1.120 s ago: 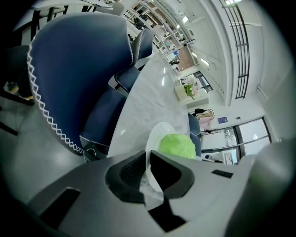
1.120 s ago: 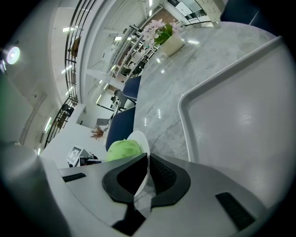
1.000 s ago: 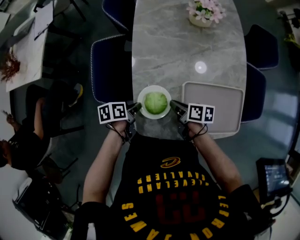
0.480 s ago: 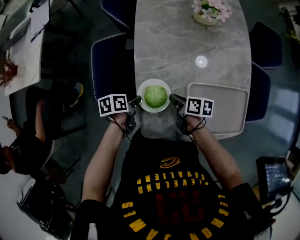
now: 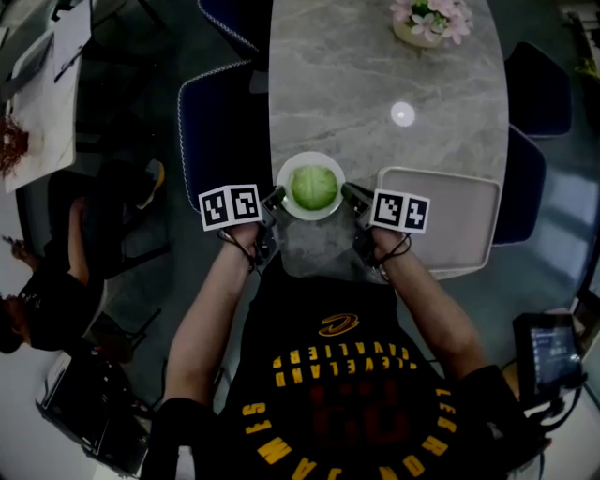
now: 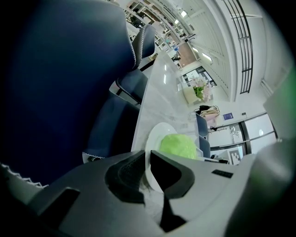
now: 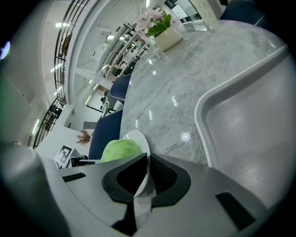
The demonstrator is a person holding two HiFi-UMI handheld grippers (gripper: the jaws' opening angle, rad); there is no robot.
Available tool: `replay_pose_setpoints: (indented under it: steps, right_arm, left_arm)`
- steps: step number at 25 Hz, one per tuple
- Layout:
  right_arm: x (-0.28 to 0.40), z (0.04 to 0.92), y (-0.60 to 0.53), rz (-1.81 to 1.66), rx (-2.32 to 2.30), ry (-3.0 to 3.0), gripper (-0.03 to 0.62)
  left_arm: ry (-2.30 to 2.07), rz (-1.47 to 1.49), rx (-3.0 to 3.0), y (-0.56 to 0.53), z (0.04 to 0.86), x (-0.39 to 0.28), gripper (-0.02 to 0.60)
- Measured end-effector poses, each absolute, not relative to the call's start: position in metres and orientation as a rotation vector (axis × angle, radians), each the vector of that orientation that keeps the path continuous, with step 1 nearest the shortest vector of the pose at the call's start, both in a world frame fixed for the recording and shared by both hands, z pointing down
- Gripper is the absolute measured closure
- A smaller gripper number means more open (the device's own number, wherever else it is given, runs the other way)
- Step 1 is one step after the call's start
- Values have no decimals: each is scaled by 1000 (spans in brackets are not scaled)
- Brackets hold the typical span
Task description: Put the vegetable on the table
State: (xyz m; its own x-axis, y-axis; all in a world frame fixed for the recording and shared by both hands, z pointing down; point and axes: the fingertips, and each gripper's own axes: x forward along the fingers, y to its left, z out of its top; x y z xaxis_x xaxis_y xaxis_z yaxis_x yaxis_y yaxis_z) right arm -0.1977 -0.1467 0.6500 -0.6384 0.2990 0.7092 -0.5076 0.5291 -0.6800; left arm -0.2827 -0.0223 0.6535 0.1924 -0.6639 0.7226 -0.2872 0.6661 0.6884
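Note:
A green round cabbage (image 5: 313, 187) lies in a white plate (image 5: 286, 195) over the near end of the grey marble table (image 5: 375, 75). My left gripper (image 5: 277, 198) is shut on the plate's left rim and my right gripper (image 5: 347, 194) is shut on its right rim. In the left gripper view the plate (image 6: 155, 139) runs between the dark pads with the cabbage (image 6: 178, 145) behind it. In the right gripper view the plate's rim (image 7: 141, 143) is pinched between the pads, and the cabbage (image 7: 121, 150) sits to the left. I cannot tell whether the plate touches the table.
A beige tray (image 5: 450, 216) lies on the table just right of the plate. A pot of pink flowers (image 5: 429, 21) stands at the far end. Dark blue chairs (image 5: 220, 122) line both sides of the table. A seated person (image 5: 37, 291) is at the far left.
Both grippers have carried the plate with the cabbage a little farther over the table's near end. The grips have not changed.

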Motion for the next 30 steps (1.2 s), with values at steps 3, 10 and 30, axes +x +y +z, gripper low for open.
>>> replay_pose_setpoints:
  steps: [3, 10, 30]
  right_arm:
    - [-201, 652, -146, 1204, 169, -1922, 568]
    - [-201, 653, -141, 1145, 157, -1923, 568]
    - [-194, 621, -141, 727, 100, -2135, 568]
  left_arm:
    - [-1411, -301, 858, -21, 656, -285, 549]
    - [-1435, -271, 856, -18, 656, -284, 549]
    - [-1782, 200, 988, -8, 630, -295, 531]
